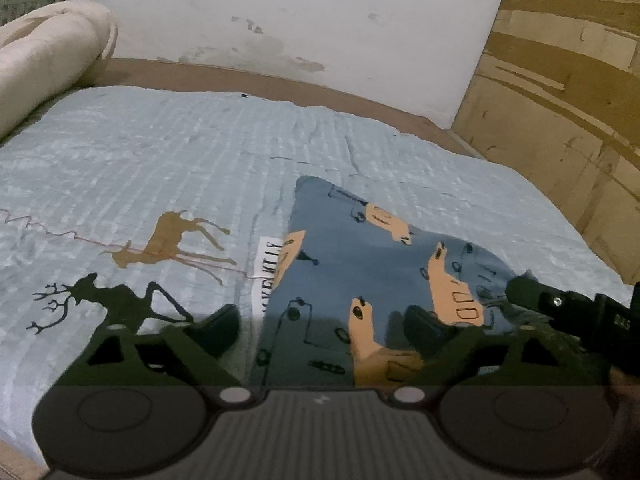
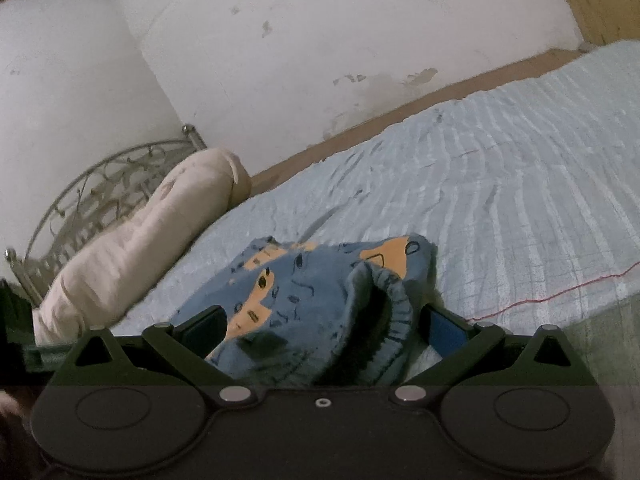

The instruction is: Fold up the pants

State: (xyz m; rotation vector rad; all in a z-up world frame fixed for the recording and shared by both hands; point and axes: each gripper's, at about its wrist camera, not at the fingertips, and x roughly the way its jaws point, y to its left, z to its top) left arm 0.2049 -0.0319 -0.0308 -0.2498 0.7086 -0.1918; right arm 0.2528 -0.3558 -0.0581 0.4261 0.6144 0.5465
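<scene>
Left wrist view, left to right. Rolled cream bolster (image 1: pixel 48 60) at 10 o'clock, against the wall. Pale blue bedspread (image 1: pixel 160 152) with deer print across the bed. Pants (image 1: pixel 360 264), blue with orange print, at centre to 4 o'clock of the view, lying on the bedspread in a compact, roughly triangular heap with a white label at the left edge. Left hand-held gripper (image 1: pixel 320 332) wide: left finger over bare bedspread, right finger over the cloth, pads not pressing; no grip on anything. Right hand-held gripper (image 1: pixel 568 312) entering at 3 o'clock, tip at the right edge of the pants.

Right wrist view, left to right. Metal headboard (image 2: pixel 100 192) at 9 o'clock, bolster in front of it. Pants bunched at centre, ribbed cuff or waistband curled up between the fingers. Right hand-held gripper (image 2: pixel 320 328) wide; cloth between the fingers, left finger near or touching it, right finger apart from it; no clamp visible, judged not holding.

Progress, as a judgement: partly folded at best. Layers stacked but edges uneven and one end rumpled. Remaining: grasp the loose end, flatten, align, finish the fold.
</scene>
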